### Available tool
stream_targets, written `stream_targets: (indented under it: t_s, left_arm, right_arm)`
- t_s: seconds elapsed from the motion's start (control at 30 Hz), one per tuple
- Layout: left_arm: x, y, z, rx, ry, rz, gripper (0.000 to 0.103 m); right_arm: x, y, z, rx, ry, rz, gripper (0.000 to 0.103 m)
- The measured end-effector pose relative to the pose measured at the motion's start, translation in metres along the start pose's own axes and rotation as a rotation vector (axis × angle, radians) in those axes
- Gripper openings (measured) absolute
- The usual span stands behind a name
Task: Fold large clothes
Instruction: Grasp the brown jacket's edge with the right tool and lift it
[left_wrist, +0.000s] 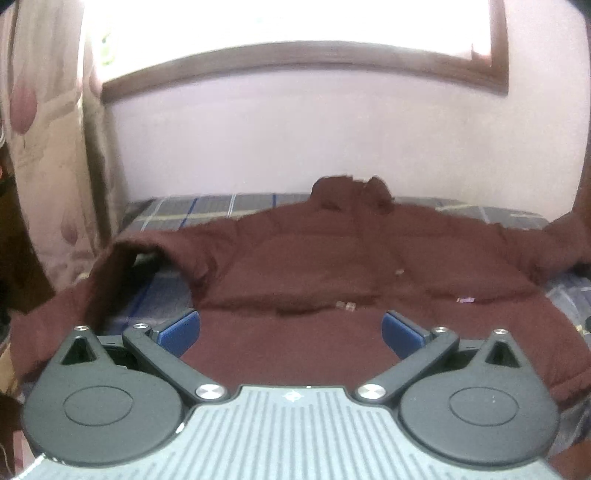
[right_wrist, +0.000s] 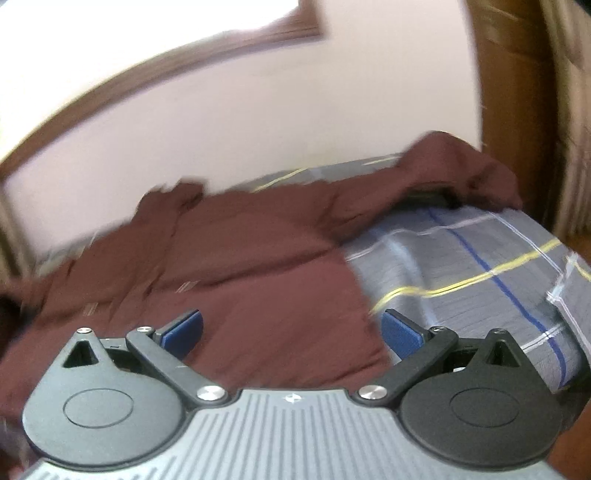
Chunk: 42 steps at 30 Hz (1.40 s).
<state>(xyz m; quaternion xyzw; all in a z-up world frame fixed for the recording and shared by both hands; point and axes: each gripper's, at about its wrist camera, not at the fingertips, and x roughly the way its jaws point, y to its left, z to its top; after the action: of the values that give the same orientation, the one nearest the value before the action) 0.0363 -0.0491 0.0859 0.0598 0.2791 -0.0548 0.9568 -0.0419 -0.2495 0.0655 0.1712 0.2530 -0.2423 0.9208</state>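
A dark maroon padded jacket (left_wrist: 314, 258) lies spread on a bed with a grey plaid cover (left_wrist: 207, 208), collar toward the far wall and sleeves out to both sides. My left gripper (left_wrist: 291, 328) is open and empty just above the jacket's near hem. In the right wrist view the jacket (right_wrist: 240, 266) fills the left and middle, with its right sleeve (right_wrist: 461, 173) bunched toward the far right corner. My right gripper (right_wrist: 291, 328) is open and empty over the jacket's right hem edge. The right view is motion-blurred.
A pale wall (left_wrist: 295, 140) with a wood-framed window (left_wrist: 295, 55) stands behind the bed. A patterned curtain (left_wrist: 40, 129) hangs at the left. Bare plaid bedcover (right_wrist: 480, 266) lies right of the jacket. A brown wooden panel (right_wrist: 517, 92) stands at the far right.
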Motion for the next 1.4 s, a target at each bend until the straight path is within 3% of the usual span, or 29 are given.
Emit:
stream_targets:
  t_s: [0.1,0.23,0.3,0.37,0.43,0.57,0.67,0.8,0.83,0.87,0.9,0.97,1.1,1.27,1.4]
  left_arm:
    - [0.005,-0.010,0.005,0.023,-0.016,-0.007,0.103]
    - [0.016,-0.020,0.006,0.044,0.003,-0.015,0.103]
    - [0.025,-0.024,0.007,0.048,0.023,-0.015,0.103]
    - [0.033,-0.026,0.007,0.051,0.042,-0.008,0.103]
    - [0.040,-0.028,0.009,0.048,0.055,0.001,0.103]
    - [0.052,-0.030,0.012,0.046,0.075,0.011,0.103]
    - [0.059,-0.035,0.014,0.057,0.081,0.022,0.103]
    - [0.070,-0.041,0.016,0.065,0.102,0.023,0.103]
    - [0.072,-0.042,0.016,0.066,0.107,0.022,0.103]
    - [0.075,-0.043,0.016,0.066,0.112,0.022,0.103]
    - [0.076,-0.043,0.015,0.067,0.118,0.022,0.103]
    - [0.080,-0.042,0.015,0.066,0.128,0.021,0.103]
    - [0.079,-0.031,0.015,0.043,0.131,0.020,0.103]
    - [0.072,-0.012,0.016,-0.002,0.109,0.020,0.103]
    - [0.065,0.006,0.014,-0.046,0.095,0.018,0.103]
  right_arm:
    - [0.021,-0.050,0.017,0.122,-0.018,-0.026,0.103]
    - [0.046,-0.139,0.045,0.410,-0.083,0.058,0.099]
    - [0.063,-0.186,0.057,0.605,-0.096,0.134,0.091]
    - [0.080,-0.222,0.068,0.717,-0.110,0.159,0.072]
    - [0.096,-0.257,0.081,0.795,-0.131,0.108,0.066]
    - [0.123,-0.305,0.100,0.833,-0.132,-0.068,0.065]
    - [0.144,-0.324,0.110,0.845,-0.124,-0.113,0.066]
    - [0.176,-0.326,0.122,0.800,-0.077,-0.137,0.065]
    - [0.181,-0.325,0.124,0.794,-0.085,-0.127,0.061]
    - [0.184,-0.323,0.131,0.773,-0.080,-0.117,0.038]
    - [0.191,-0.318,0.137,0.724,-0.043,-0.139,0.022]
    - [0.201,-0.310,0.144,0.646,0.001,-0.200,0.010]
    - [0.180,-0.281,0.174,0.498,-0.126,-0.214,0.007]
    - [0.134,-0.208,0.230,0.359,-0.260,-0.068,0.006]
    - [0.105,-0.112,0.269,0.219,-0.324,0.092,0.006]
